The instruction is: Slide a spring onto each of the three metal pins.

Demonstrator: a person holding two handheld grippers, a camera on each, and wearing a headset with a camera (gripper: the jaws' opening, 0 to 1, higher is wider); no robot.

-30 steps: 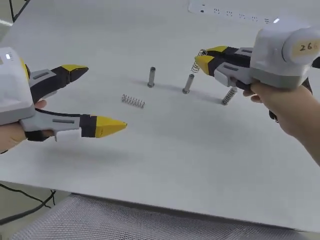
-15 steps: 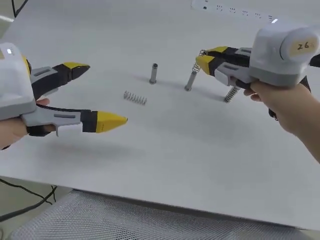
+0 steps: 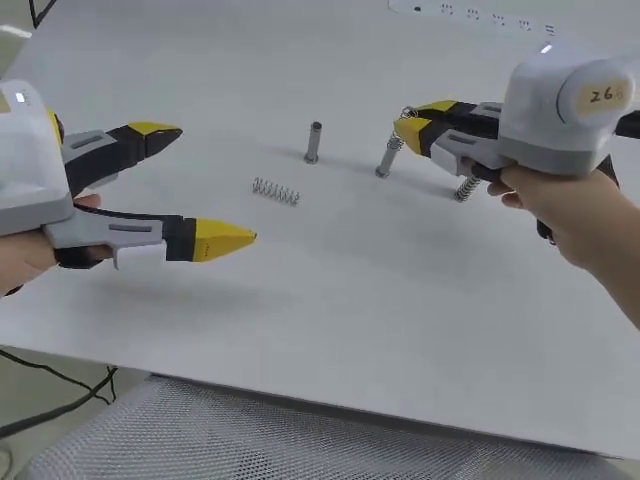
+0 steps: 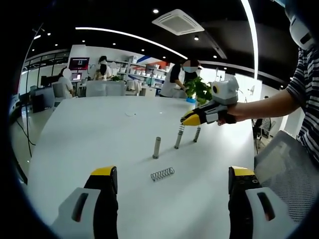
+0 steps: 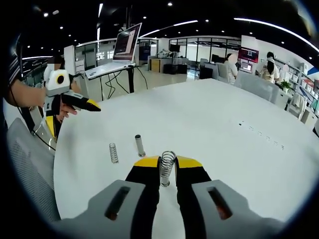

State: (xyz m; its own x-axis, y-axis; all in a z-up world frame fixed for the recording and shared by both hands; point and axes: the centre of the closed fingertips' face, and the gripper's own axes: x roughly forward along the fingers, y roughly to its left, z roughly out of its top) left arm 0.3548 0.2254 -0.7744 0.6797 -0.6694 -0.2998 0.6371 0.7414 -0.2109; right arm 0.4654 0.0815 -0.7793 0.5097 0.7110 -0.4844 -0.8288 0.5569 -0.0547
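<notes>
Right gripper fingers clamp a coiled steel spring; left gripper fingers spread over open white counter.

— Carrying it all?
— White desk, smooth top.
— Lying on it?
— Bare pin standing upright. Loose spring flat on its side, near that pin, forward and left. Second pin right of it; third pin, wrapped in a spring, farther right. Power strip well behind, by the far edge.
</notes>
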